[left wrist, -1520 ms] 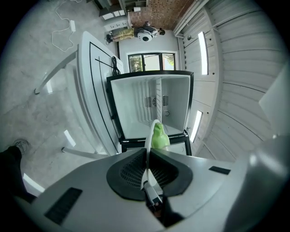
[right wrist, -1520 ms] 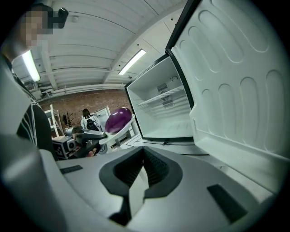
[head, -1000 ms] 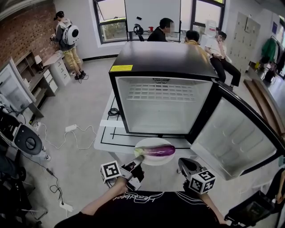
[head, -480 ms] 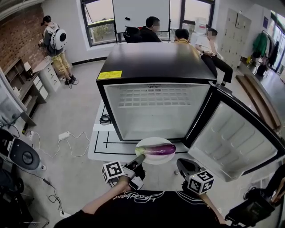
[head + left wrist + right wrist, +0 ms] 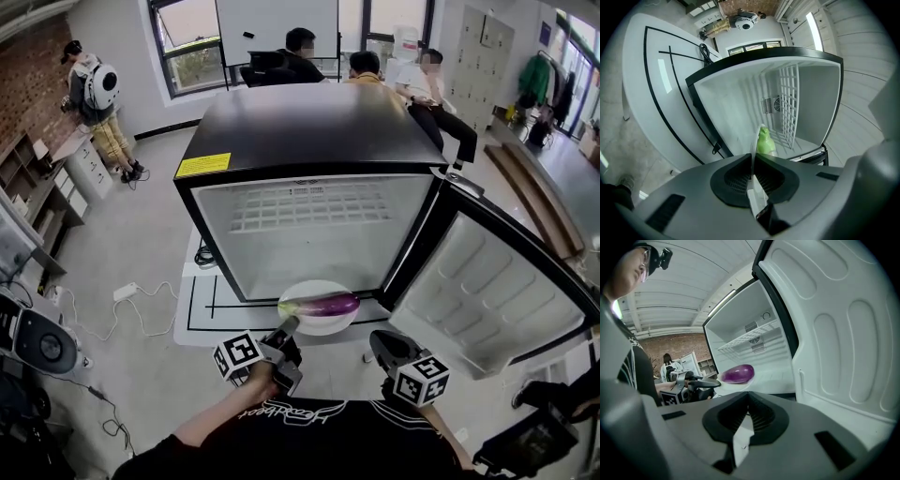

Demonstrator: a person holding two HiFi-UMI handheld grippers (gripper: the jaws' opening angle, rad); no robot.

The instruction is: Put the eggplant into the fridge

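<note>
The open fridge (image 5: 309, 127) looms nearer. At the table's (image 5: 202, 319) front edge, the plate (image 5: 323, 329) bearing the eggplant (image 5: 323, 305) has moved toward its mouth, its rim pinched by the left gripper (image 5: 284, 328). The right gripper (image 5: 380, 342) is pressed together and empty. Loading seems under way.

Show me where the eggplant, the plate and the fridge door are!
eggplant (image 5: 330, 305), head view, on the middle of its purple body.
plate (image 5: 328, 326), head view, on the bare white part near its front rim.
fridge door (image 5: 487, 291), head view, on its white inner panel.
</note>
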